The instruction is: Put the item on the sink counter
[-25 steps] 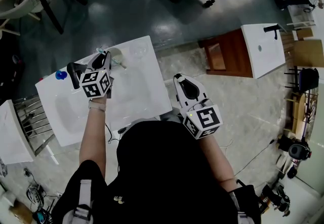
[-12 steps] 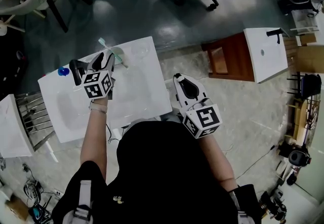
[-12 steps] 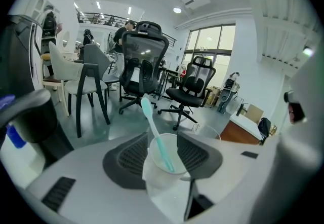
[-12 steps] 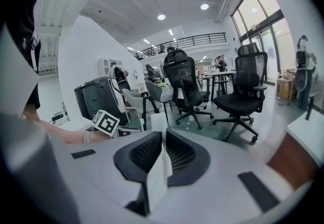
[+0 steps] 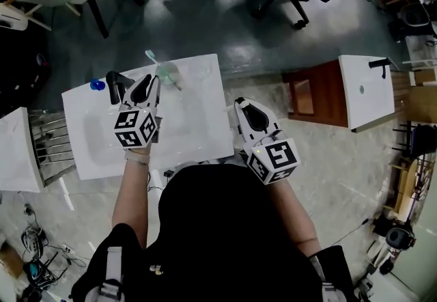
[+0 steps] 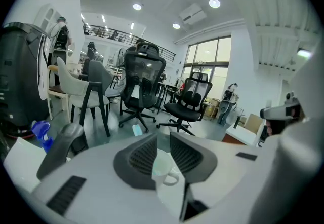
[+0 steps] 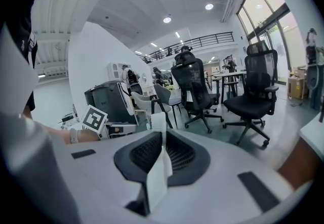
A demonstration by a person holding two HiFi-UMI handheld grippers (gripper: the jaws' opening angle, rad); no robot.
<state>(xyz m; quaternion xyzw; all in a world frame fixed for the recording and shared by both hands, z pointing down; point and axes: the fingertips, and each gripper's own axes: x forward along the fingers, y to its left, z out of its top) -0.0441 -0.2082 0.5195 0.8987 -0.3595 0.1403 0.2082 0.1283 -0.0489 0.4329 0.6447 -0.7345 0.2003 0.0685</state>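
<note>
Left tongs (image 6: 163,136): pads apart, having just been closing from a wider gap, with nothing pressed between them. The white mug (image 6: 165,171) shows through the gap, below and beyond the tips, and neither pad touches it. These tongs hang above the desk (image 5: 198,123), slanting shallowly down toward its far edge.

Right tongs (image 7: 161,134): pads together. A white strip shows in the slit between them. I cannot tell whether it is the desk's near corner seen beyond or something pinched. These tongs hover off the desk's right side, well apart from the mug.

Item: the mug stands upright on the desk near the far edge, to the right of the black faucet (image 5: 117,83). A toothbrush (image 5: 151,57) leans out of it past the edge. A small blue object (image 5: 97,85) sits just left of the faucet.

Judgement: placement looks complete, since the mug rests on the sink counter with no grip on it. The step in hand reads as the release and pull-away.

Next move, as I judge it: draw the left tongs back along their own line, keeping the tips off the handle and the brush. The mug sits close to the far edge, so a nudge could tip it or push it off. The right tongs have no part in this.
</note>
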